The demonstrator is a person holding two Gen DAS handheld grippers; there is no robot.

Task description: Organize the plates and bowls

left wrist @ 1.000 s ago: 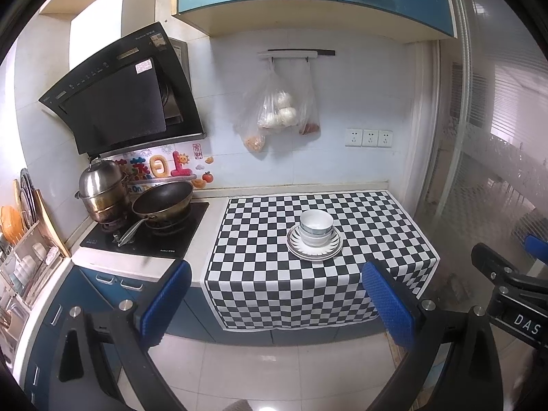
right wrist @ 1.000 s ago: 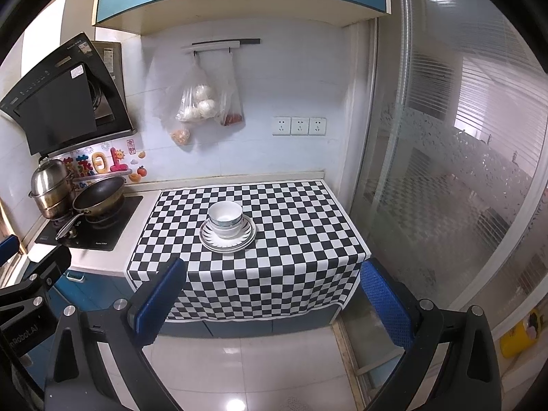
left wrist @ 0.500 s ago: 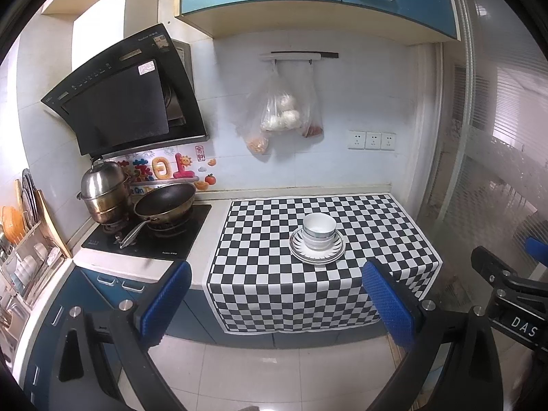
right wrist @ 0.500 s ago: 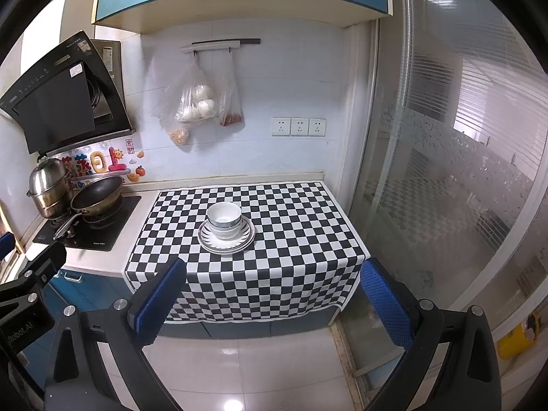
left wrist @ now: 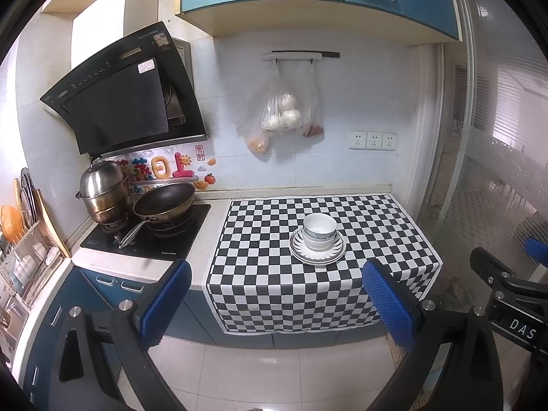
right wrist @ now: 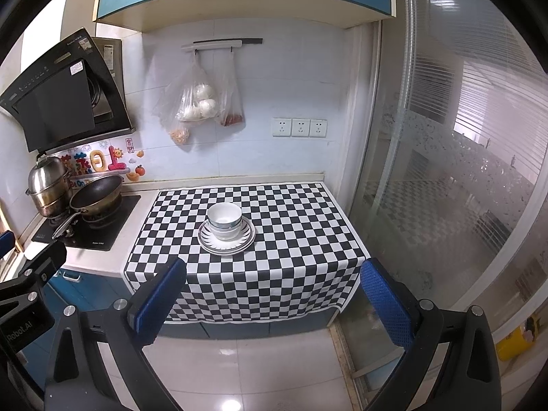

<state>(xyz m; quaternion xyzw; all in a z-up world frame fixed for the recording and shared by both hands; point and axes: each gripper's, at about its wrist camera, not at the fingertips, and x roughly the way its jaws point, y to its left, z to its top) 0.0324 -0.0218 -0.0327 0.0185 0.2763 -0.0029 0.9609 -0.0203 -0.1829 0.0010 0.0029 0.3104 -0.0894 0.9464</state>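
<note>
White bowls are nested in a stack on a stack of white plates with dark-patterned rims, in the middle of the black-and-white checked cloth on the counter. My left gripper is open and empty, held out over the floor well short of the counter. My right gripper is open and empty too, also back from the counter's front edge.
A stove with a dark frying pan and a steel pot is left of the cloth. A dish rack stands at the far left. Food bags hang on the wall. A glass sliding door stands at the right.
Both views have shifted slightly: the counter and the stack sit a little lower and to the right in the left view. The stack itself has not moved. Both grippers stay open.
</note>
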